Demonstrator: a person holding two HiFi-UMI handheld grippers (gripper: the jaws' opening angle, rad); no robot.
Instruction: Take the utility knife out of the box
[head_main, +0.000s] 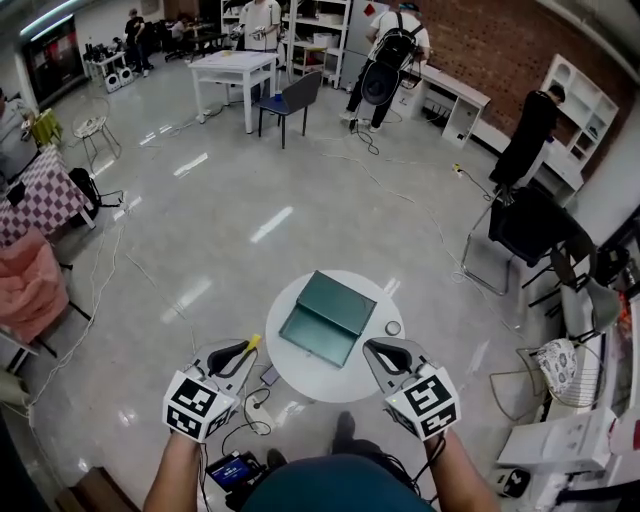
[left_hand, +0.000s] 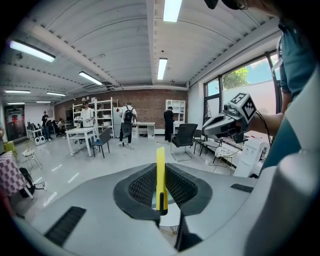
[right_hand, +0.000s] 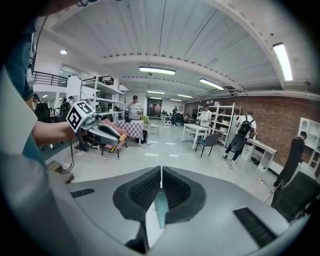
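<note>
A yellow utility knife (left_hand: 160, 176) stands upright between the jaws of my left gripper (left_hand: 160, 169), which is shut on it. In the head view the left gripper (head_main: 246, 349) hangs off the table's left edge, with the yellow knife (head_main: 253, 342) poking out of its tip. The dark green box (head_main: 328, 317) lies open on the small round white table (head_main: 300, 379). My right gripper (head_main: 371, 347) hovers at the table's right edge, shut with nothing in it; its jaws meet in a thin line (right_hand: 161, 174). The right gripper view also catches the left gripper (right_hand: 102, 132) with the knife.
A small round grey object (head_main: 393, 328) sits on the table to the right of the box. Cables and a blue device (head_main: 232, 469) lie on the floor below. A dark chair (head_main: 530, 230) stands to the right, a white table (head_main: 234, 68) far back, and people stand along the far wall.
</note>
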